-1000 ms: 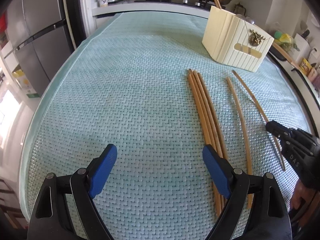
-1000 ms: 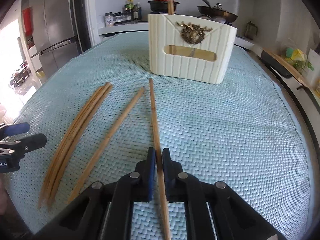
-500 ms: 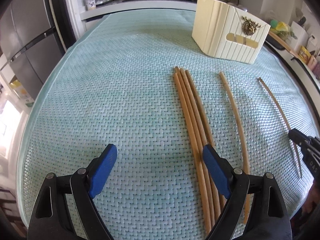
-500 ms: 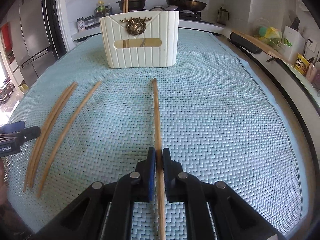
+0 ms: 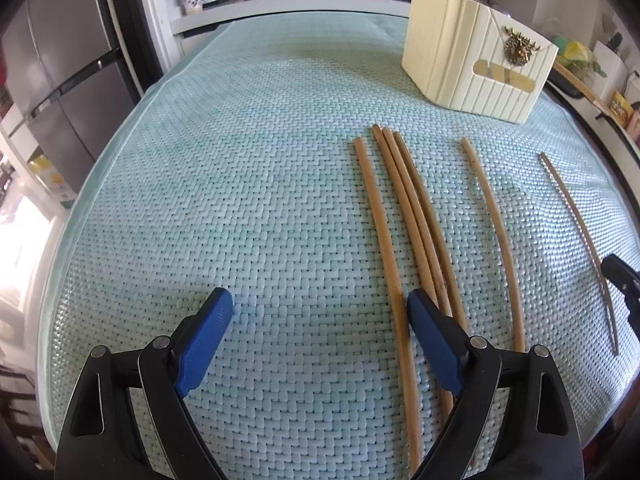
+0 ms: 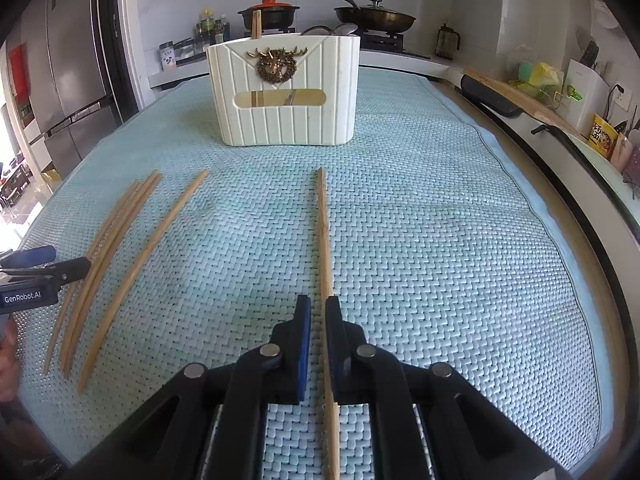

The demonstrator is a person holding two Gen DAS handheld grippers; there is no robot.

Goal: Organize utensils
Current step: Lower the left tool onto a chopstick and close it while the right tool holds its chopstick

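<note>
Several wooden chopsticks lie on the teal woven mat (image 5: 240, 184). A bundle of chopsticks (image 5: 412, 216) lies ahead of my left gripper (image 5: 320, 316), which is open and empty, its right finger over the bundle's near end. A single chopstick (image 5: 496, 240) lies further right. My right gripper (image 6: 318, 312) has its jaws slightly apart around another chopstick (image 6: 324, 232), which also shows in the left wrist view (image 5: 576, 224). The cream utensil holder (image 6: 284, 92) stands upright at the back with one chopstick (image 6: 256, 24) in it.
A stove with a pot (image 6: 270, 10) and a pan (image 6: 374, 16) stands behind the table. A fridge (image 6: 68, 72) is at the left. A counter with packets (image 6: 600, 132) runs along the right edge.
My right gripper's jaws have parted a little from the chopstick they pinched. One chopstick has separated from the bundle's left side. The left gripper stays open.
</note>
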